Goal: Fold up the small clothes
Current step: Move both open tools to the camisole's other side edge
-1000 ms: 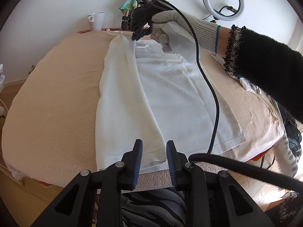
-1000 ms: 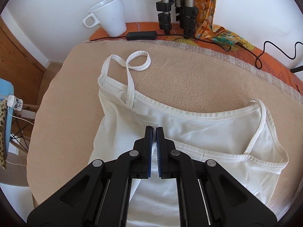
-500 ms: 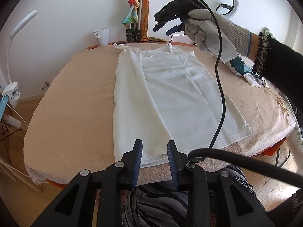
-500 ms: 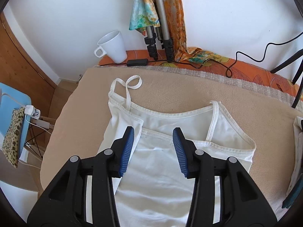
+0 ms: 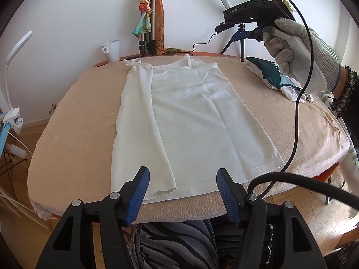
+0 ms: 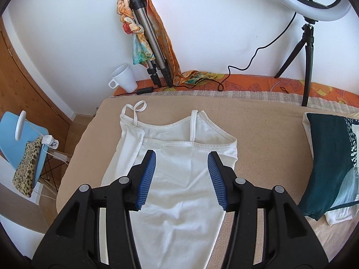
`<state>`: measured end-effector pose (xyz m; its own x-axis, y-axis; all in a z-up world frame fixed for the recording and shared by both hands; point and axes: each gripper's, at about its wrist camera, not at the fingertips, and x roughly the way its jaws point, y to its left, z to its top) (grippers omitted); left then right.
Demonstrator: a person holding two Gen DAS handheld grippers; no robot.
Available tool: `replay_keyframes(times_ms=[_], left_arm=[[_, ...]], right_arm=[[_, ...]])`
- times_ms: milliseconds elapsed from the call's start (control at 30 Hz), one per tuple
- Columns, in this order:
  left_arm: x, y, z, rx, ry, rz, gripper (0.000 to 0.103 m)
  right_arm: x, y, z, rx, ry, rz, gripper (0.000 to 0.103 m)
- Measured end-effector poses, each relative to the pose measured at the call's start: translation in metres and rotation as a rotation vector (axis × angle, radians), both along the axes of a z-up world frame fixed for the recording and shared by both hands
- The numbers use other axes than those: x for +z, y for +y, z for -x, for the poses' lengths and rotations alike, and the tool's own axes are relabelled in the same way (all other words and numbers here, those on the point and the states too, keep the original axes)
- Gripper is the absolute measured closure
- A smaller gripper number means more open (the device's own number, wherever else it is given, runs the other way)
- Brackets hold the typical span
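A white strappy top lies flat on the beige blanket, straps at the far end, its left side folded over the middle. My left gripper is open and empty, just above the near hem. My right gripper is open and empty, raised above the top's neckline. In the left wrist view the right gripper's black body is held high at the far right by a gloved hand.
A white mug, a folded tripod with a scarf and a ring light on a stand stand at the far edge. Folded dark teal clothes lie on the right. A cable hangs over the blanket's right side.
Both grippers have opened wide and pulled back from the top. The right gripper let go of the folded edge near the neckline and rose up to the right.
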<state>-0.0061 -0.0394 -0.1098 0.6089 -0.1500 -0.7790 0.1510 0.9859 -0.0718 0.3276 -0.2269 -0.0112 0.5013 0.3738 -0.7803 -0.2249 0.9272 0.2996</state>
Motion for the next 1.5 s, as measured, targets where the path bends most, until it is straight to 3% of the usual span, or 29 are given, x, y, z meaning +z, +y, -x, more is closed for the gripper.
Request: replay_keyframes(times_ms=[300, 333, 400, 500, 833, 1033, 1167, 1300, 1500], left_arm=[[-0.006, -0.027, -0.01, -0.027, -0.005, 0.039, 0.042], [-0.008, -0.031, -0.012, -0.039, -0.001, 0.055, 0.045], [-0.014, -0.04, -0.016, -0.065, 0.022, 0.085, 0.061], [-0.023, -0.059, -0.018, -0.117, 0.047, 0.106, 0.066], [-0.037, -0.129, -0.021, -0.298, 0.076, 0.101, 0.066], [-0.049, -0.159, -0.027, -0.354, 0.091, 0.042, 0.066], [-0.052, -0.162, -0.031, -0.342, 0.081, 0.016, 0.078], [-0.053, -0.159, -0.038, -0.335, 0.094, 0.062, 0.097], [-0.045, -0.149, -0.04, -0.328, 0.083, 0.109, 0.101]], right_arm=[[0.007, -0.055, 0.038, -0.018, -0.041, 0.052, 0.043], [0.005, -0.059, 0.041, -0.015, -0.042, 0.055, 0.043], [0.001, -0.067, 0.044, -0.017, -0.04, 0.063, 0.043], [-0.008, -0.081, 0.046, -0.022, -0.023, 0.049, 0.043], [-0.043, -0.112, 0.039, -0.037, 0.068, -0.031, 0.043], [-0.059, -0.116, 0.027, -0.026, 0.102, -0.058, 0.043], [-0.069, -0.115, 0.016, -0.018, 0.124, -0.083, 0.044], [-0.081, -0.109, 0.002, -0.006, 0.15, -0.111, 0.044], [-0.1, -0.086, -0.022, 0.011, 0.193, -0.137, 0.051]])
